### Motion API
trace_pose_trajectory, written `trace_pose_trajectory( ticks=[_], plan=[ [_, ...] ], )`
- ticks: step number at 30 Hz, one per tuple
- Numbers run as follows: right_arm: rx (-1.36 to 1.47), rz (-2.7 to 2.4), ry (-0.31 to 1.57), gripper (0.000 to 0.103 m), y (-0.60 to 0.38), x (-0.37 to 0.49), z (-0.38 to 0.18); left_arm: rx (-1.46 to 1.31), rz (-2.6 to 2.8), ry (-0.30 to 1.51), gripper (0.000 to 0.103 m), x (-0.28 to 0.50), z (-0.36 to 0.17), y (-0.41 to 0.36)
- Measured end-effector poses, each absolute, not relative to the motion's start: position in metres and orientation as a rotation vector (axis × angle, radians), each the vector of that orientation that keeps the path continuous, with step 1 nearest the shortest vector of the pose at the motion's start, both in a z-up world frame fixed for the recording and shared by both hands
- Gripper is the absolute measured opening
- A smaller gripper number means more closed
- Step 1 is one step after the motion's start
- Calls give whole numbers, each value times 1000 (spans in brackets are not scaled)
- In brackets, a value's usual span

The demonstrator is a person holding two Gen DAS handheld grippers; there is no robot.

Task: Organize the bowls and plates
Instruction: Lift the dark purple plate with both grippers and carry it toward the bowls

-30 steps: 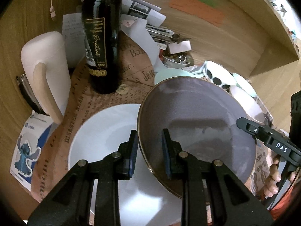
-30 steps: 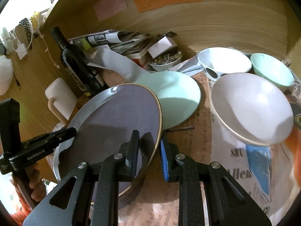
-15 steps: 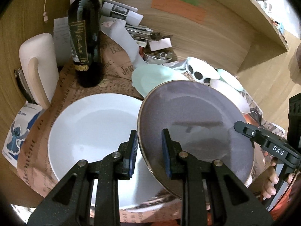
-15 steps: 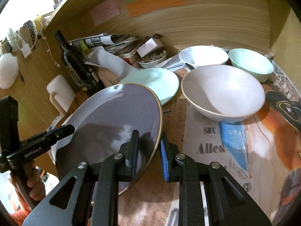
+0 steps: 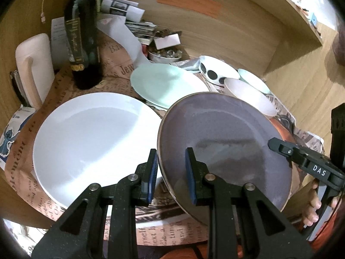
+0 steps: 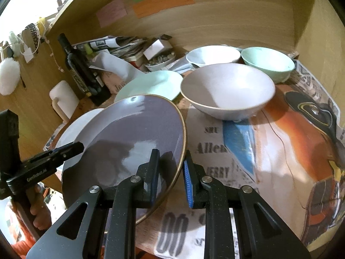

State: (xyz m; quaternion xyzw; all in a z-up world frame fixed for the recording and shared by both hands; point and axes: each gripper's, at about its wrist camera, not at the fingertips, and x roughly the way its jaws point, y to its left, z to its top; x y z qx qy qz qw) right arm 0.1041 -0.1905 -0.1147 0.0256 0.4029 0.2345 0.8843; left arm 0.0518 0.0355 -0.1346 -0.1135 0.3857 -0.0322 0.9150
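Note:
Both grippers hold a grey plate with a gold rim (image 5: 224,138) in the air above the table. My left gripper (image 5: 171,172) is shut on its left edge; my right gripper (image 6: 170,172) is shut on its right edge (image 6: 138,142). A large white plate (image 5: 94,138) lies on the table at the left of the grey one. A mint plate (image 5: 166,84) lies behind them. A pale bowl (image 6: 226,90), a white bowl (image 6: 213,56) and a mint bowl (image 6: 267,63) stand at the right.
A dark wine bottle (image 5: 83,34) and a white jug (image 5: 34,64) stand at the back left. Papers, a small dish of trinkets (image 5: 165,54) and the wooden back wall (image 6: 215,21) close the rear. Newspaper (image 6: 269,151) covers the table.
Both grippers have lifted the grey plate and drawn it back toward the table's front edge; the white plate underneath now shows almost whole.

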Motion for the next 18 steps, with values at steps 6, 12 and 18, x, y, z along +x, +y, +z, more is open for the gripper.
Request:
trace_pose_trajectory(
  ticks=[6,12,18],
  plan=[
    [53,474,852,20,-200,104,-121,-240,-76,813,24,55,-142,26],
    [50,466,875,20,-206,106,-129,-246,-80,842,24,62,-153,18],
    [62,450,896,20,-215,110,-136,-223,-89,864,24,71,-160,8]
  ],
)
